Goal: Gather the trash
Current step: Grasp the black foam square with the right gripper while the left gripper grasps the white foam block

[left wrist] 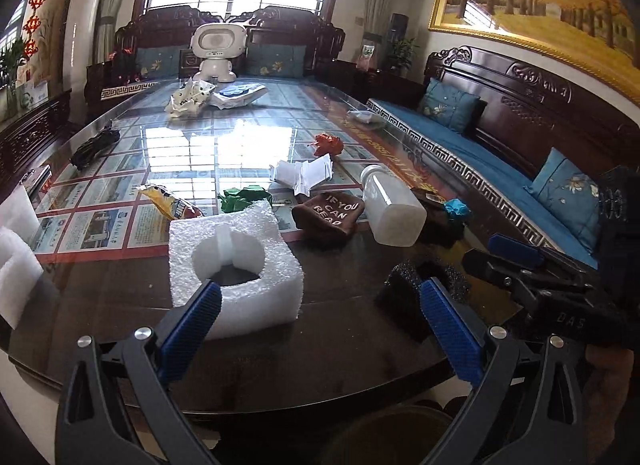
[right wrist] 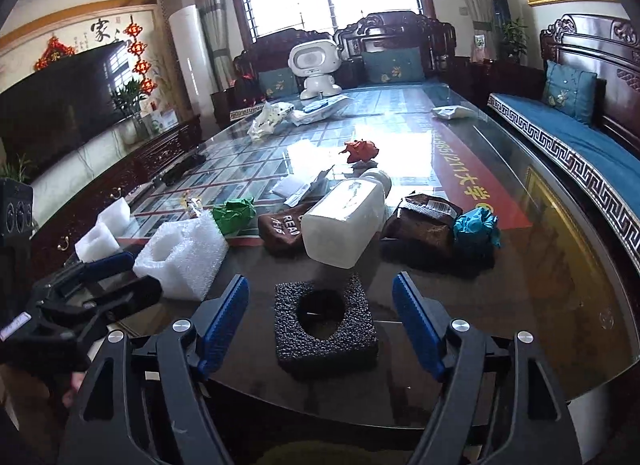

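Trash lies on a glass-topped table (left wrist: 120, 297). A white foam block with a round hole (left wrist: 234, 265) sits just ahead of my open, empty left gripper (left wrist: 320, 297); it also shows in the right wrist view (right wrist: 182, 253). A black foam block with a hole (right wrist: 326, 323) lies between the fingers of my open, empty right gripper (right wrist: 320, 301), which hovers at the table's near edge. Beyond lie a clear plastic bottle (right wrist: 344, 221), a brown pouch (left wrist: 330, 211), green paper (left wrist: 244, 197), teal paper (right wrist: 476, 227), a brown wrapper (right wrist: 424, 221), white paper (left wrist: 304, 173) and red paper (left wrist: 328, 144).
A white robot toy (left wrist: 216, 49) and crumpled bags (left wrist: 192, 97) stand at the table's far end. White foam pieces (left wrist: 16, 249) lie at the left edge. A carved sofa with blue cushions (left wrist: 500, 153) runs along the right. A dark bin rim (left wrist: 392, 437) shows below the table edge.
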A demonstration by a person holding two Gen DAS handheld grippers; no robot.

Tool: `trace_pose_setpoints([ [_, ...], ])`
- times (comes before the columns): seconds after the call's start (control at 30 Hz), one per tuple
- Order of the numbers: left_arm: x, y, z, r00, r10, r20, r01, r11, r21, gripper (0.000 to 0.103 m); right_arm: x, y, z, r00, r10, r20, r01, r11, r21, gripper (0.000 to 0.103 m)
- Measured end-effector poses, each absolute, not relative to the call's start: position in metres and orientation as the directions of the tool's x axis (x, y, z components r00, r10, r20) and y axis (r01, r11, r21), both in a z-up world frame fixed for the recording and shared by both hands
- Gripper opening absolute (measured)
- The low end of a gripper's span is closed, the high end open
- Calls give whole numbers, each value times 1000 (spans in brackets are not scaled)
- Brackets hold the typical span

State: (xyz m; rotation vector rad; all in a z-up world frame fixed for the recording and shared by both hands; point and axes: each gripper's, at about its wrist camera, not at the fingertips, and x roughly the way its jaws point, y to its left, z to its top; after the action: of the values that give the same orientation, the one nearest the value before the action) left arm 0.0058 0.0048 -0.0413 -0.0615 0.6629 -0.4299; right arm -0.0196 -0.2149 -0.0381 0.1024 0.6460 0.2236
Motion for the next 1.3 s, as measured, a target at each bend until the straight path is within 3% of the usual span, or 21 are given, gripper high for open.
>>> trace_pose_setpoints([
  [0.07, 12, 14, -43, 702, -406, -585, 358, 911, -202, 99, -10, -213, -46, 749, 231, -621, -177, 973, 148, 71],
  [0.23, 21, 21, -43, 705, -389, -593, 338, 919, -202, 99, 9, -208, -63, 693, 229, -684, -199, 972, 124, 54],
  [0.37, 25, 18, -44, 701, -386, -600, 342, 920, -191, 99, 20, -202, -74, 661, 212, -720, -201, 974, 102, 52],
  [0.5, 25, 18, -45, 702, -373, -606, 341, 924, -173, 99, 24, -199, -79, 641, 205, -739, -208, 974, 90, 32],
  [0.63, 28, 23, -45, 706, -368, -606, 331, 927, -177, 99, 21, -194, -79, 641, 199, -741, -231, 971, 61, 24],
  [1.03, 51, 59, -47, 740, -301, -601, 216, 953, -212, 99, 0, -185, -47, 719, 308, -624, -272, 950, 155, 23],
  [1.3, 88, 71, -69, 684, -221, -695, 145, 975, -168, 98, -4, -171, -36, 721, 323, -613, -288, 944, 159, 23],
])
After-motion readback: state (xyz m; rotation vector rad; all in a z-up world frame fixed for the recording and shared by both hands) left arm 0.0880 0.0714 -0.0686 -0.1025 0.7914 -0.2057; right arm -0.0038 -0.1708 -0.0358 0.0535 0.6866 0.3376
